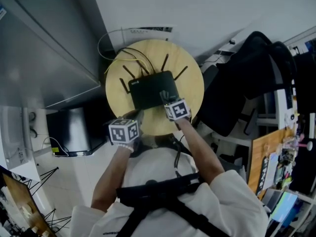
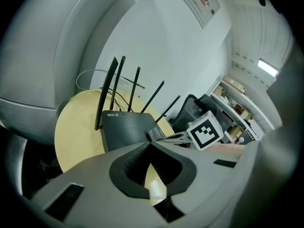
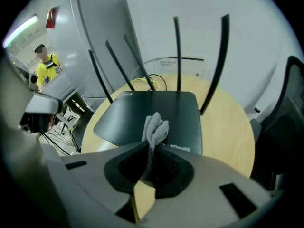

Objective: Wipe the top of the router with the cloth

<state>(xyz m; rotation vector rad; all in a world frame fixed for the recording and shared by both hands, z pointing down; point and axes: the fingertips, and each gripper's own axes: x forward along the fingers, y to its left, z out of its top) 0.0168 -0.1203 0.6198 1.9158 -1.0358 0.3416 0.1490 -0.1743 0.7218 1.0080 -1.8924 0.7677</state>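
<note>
Round pale wooden table [image 1: 191, 78]: bare wood shows right of the router and along the near rim; a white wall stands close behind.
Black office chair [image 1: 247, 78]: just beside the table's right edge, closing off that side.
Flat black router with upright antennas [image 1: 148, 90]: lies mid-table, toward the back. Only my left gripper view shows the lettering at its near corner.
My left gripper [image 2: 151, 145]: jaws together with nothing in them, at the table's near rim just off the router's near left corner. The head view shows only its marker cube.
My right gripper [image 3: 151, 146]: jaws clamped on the cloth, over the router's near right part.
Crumpled grey cloth [image 3: 156, 125]: bunched upright between my right jaws, its end on the router's top. The right gripper view shows it best.
</note>
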